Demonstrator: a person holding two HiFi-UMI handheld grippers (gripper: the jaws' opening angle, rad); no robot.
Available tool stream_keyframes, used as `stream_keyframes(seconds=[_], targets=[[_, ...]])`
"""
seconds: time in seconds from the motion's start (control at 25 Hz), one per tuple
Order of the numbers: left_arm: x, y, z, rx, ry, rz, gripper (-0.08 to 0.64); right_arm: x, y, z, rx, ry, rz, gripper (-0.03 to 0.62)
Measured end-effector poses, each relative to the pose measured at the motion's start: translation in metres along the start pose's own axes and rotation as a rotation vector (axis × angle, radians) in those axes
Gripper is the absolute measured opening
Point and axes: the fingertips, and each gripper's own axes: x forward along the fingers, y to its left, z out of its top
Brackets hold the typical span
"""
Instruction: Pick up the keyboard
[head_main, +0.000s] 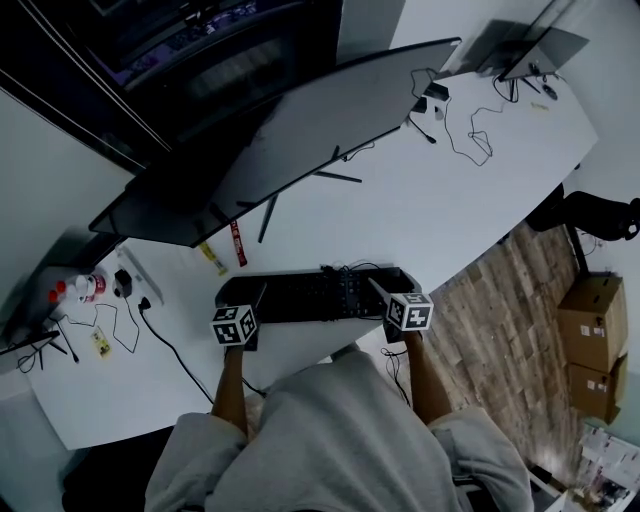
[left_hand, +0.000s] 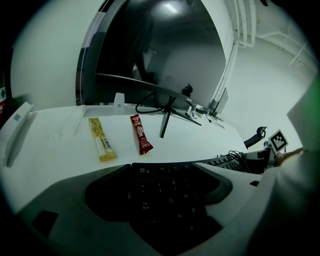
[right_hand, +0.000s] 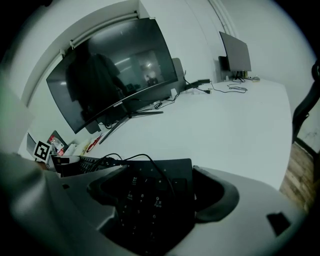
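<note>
A black keyboard (head_main: 310, 295) lies across the white table (head_main: 470, 200) just in front of me. My left gripper (head_main: 240, 300) has its jaws on either side of the keyboard's left end, and the keys (left_hand: 167, 192) fill the gap in the left gripper view (left_hand: 165, 177). My right gripper (head_main: 396, 288) holds the right end the same way, with the number pad (right_hand: 145, 195) between its jaws (right_hand: 155, 187). A thin black cable (right_hand: 155, 167) runs over that end. Whether the keyboard is off the table cannot be told.
A wide curved monitor (head_main: 290, 140) on a thin stand (left_hand: 165, 117) is behind the keyboard. A red snack bar (left_hand: 141, 133) and a yellow one (left_hand: 101, 140) lie before it. A power strip (head_main: 140, 280) and bottles (head_main: 80, 290) sit left, a laptop (head_main: 530, 50) and cables (head_main: 470, 130) far right.
</note>
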Motion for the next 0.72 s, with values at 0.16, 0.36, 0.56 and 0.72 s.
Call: stream_keyframes(seconds=[0.16,0.36,0.56,0.72], targets=[[-0.0002,0.0011,0.0002,0.000,-0.001,-0.001,0.344,0.0005,0.0013,0.0022,-0.010,-0.016,-0.005,0.394],[0.0008,-0.0007,-0.0004,-0.007,0.002,0.001,0.344,0.0001,-0.0020,0.0017,0.001,-0.022,-0.015,0.396],[0.0013,-0.0001,0.0001,-0.010,-0.003,0.006,0.344,0.0010,-0.0010,0.0031,0.001,-0.015,-0.021,0.396],[-0.0005,0.0000,0.0003,-0.009,-0.010,0.016,0.344,0.0026,-0.0019,0.0014,0.010,0.007,-0.025,0.397]])
